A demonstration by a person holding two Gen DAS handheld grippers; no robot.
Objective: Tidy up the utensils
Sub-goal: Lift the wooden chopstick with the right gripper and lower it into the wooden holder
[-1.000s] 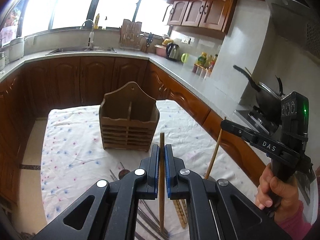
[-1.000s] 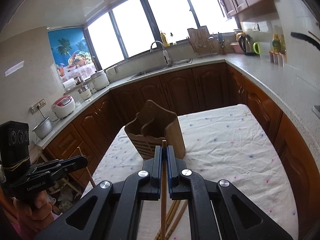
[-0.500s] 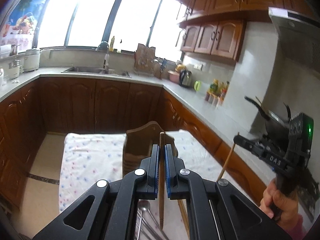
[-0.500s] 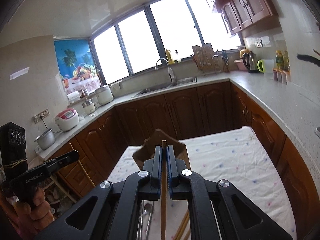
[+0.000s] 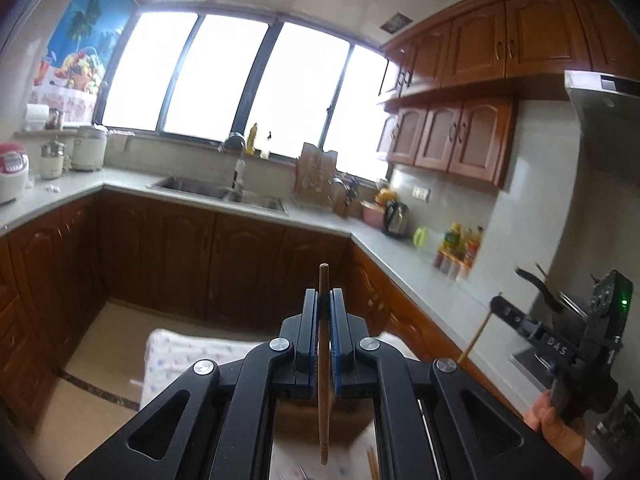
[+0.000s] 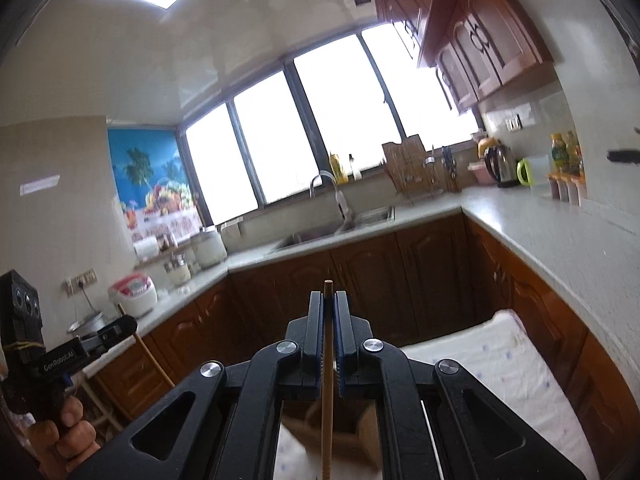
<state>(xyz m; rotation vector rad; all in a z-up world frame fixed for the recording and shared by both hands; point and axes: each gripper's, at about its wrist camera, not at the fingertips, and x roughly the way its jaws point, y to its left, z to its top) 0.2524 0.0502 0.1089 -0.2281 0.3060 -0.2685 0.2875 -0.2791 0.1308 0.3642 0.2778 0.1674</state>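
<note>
Chopstick [image 5: 323, 360] upright between left tool [image 5: 324, 300] pads, another [image 6: 327, 380] in right tool [image 6: 329, 300].

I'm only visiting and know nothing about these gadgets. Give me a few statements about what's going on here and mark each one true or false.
1. Each gripper is clamped on a wooden chopstick. True: the left gripper holds one chopstick, and the right gripper holds another chopstick.
2. The left gripper's chopstick lies flat across its fingers. False: it stands upright between them.
3. A wooden utensil holder sits below the right gripper on the cloth-covered table. True.
4. The kettle stands on the table. False: it is on the counter.
</note>
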